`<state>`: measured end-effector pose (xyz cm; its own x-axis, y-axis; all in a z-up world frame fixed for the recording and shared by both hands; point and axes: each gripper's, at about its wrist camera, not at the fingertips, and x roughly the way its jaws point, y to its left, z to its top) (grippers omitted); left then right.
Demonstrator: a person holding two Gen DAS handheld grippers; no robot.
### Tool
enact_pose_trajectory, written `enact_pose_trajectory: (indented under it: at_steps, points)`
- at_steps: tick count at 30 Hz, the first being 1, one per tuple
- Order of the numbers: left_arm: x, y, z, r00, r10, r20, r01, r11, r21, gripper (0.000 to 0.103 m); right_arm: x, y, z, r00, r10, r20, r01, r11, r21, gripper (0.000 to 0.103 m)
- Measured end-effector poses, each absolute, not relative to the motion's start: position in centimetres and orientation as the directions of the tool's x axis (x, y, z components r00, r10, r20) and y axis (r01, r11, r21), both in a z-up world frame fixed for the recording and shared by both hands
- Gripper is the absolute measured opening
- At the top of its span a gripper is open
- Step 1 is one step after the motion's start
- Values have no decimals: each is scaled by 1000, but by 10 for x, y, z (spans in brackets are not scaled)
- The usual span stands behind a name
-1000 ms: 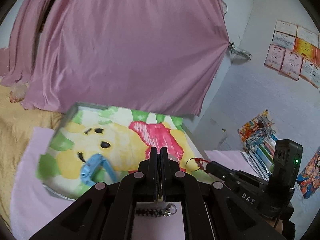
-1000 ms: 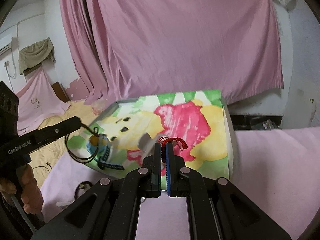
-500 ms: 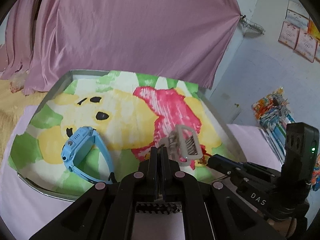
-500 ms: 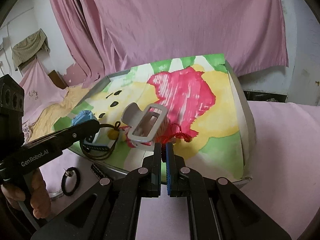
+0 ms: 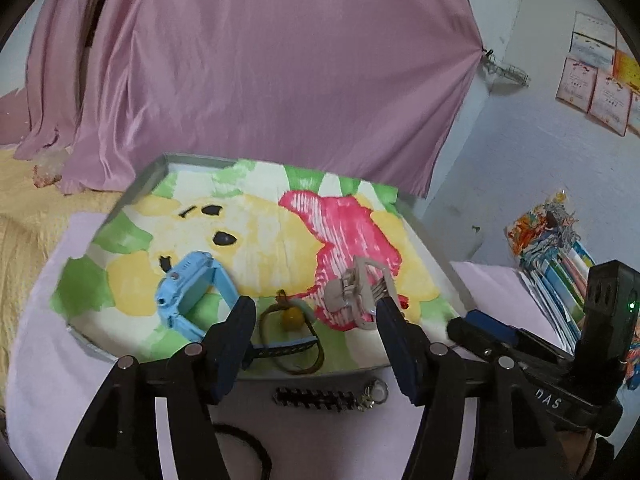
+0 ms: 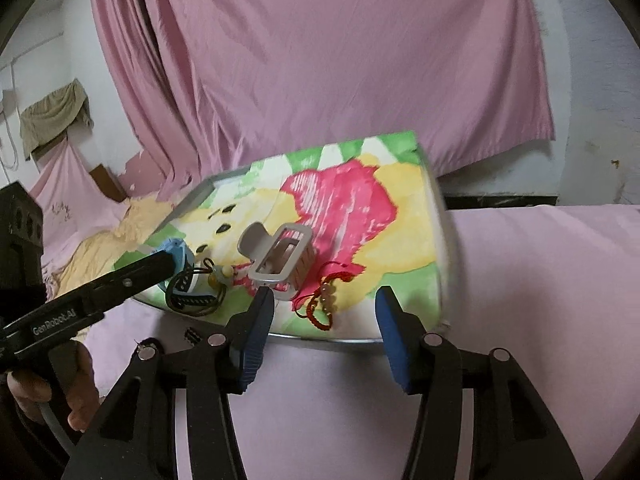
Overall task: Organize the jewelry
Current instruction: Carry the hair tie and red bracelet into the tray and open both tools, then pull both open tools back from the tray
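On the pink cloth in front of you sits the tray (image 5: 132, 188), lined with a cartoon picture, and both your grippers hang at its near edge. Your left gripper (image 5: 316, 316) is spread wide, gripping nothing; between its fingers you see the cord with the yellow bead (image 5: 291, 318) lying on the tray. The blue watch (image 5: 188, 288) rests just left of that cord, and the grey hair clip (image 5: 360, 292) stands just to its right. Your right gripper (image 6: 324, 308) is wide apart too, empty, with the red bracelet (image 6: 322, 300) lying loose on the tray between its fingertips, beside the clip. Off the tray, on the cloth just below its near rim, a dark beaded bracelet (image 5: 328, 396) lies stretched out, and a black hair tie (image 5: 248, 444) curls nearer to you.
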<state>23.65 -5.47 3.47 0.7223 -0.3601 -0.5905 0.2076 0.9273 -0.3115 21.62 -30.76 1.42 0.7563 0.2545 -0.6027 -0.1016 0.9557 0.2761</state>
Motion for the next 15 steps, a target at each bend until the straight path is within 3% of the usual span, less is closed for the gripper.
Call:
enact_pose_trajectory:
  at_steps: [1, 3, 5, 7, 11, 15]
  points:
    - [232, -53, 37, 731, -350, -586, 203, 931, -302, 60, 209, -310, 17, 774, 241, -586, -92, 958, 273, 48]
    - [222, -50, 43, 752, -329, -571, 195, 939, -284, 66, 198, -314, 23, 801, 218, -557, -79, 961, 264, 62]
    - [210, -45, 47, 781, -302, -547, 172, 946, -275, 84, 187, -317, 28, 827, 207, -523, -75, 962, 262, 72]
    - [199, -39, 51, 808, -279, -519, 156, 950, -269, 87, 177, -319, 33, 848, 199, -492, -75, 963, 260, 77]
    - [177, -30, 58, 853, -216, -475, 115, 966, -232, 101, 158, -319, 40, 883, 184, -433, -77, 964, 254, 96]
    - [156, -25, 62, 882, -171, -439, 97, 978, -187, 102, 140, -314, 45, 910, 170, -379, -87, 970, 227, 99]
